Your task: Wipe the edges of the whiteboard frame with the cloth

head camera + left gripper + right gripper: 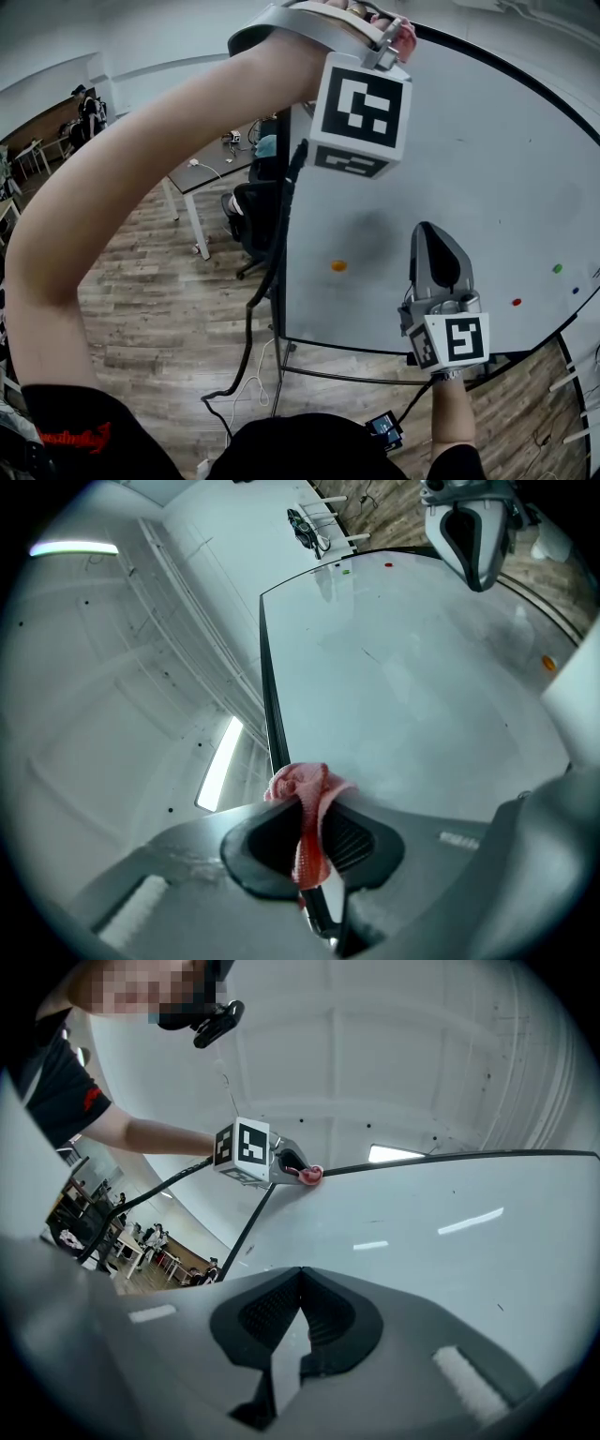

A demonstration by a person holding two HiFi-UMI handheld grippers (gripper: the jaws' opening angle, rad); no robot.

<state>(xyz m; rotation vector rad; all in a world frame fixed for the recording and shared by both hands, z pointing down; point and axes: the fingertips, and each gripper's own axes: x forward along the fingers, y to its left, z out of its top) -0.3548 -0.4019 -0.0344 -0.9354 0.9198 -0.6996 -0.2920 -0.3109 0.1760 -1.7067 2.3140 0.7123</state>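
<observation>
**Here, a pink-red crumpled cloth (302, 791) sits pinched on the thin black frame (269, 700) of the white whiteboard (412, 696)**

In the head view the left gripper (314, 841) is raised to twelve o'clock on a bare arm. Its marker cube faces the camera. Its fingers (267, 841) are clenched on the cloth, and a bunched wad sticks out past the tips. That wad lies against the frame, and the dark edge strip runs away from it toward twelve o'clock in the left gripper view. In the right gripper view the wad sits where the top strip meets the side strip, so it is probably right at the board's upper corner, though the wide lens makes that hard to fix.

The right gripper (298, 1321) is at five o'clock in the head view, low on the board face and well apart from the cloth. Its fingers are pressed together at the tips with nothing between them. I cannot tell if they touch the board.

A small orange round magnet (338, 265) sits at nine o'clock from the right gripper. A green dot (557, 268) and a red dot (516, 302) lie at three o'clock. A grey bench (211, 169) stands beyond the board's side on the wood-plank floor (159, 309).
</observation>
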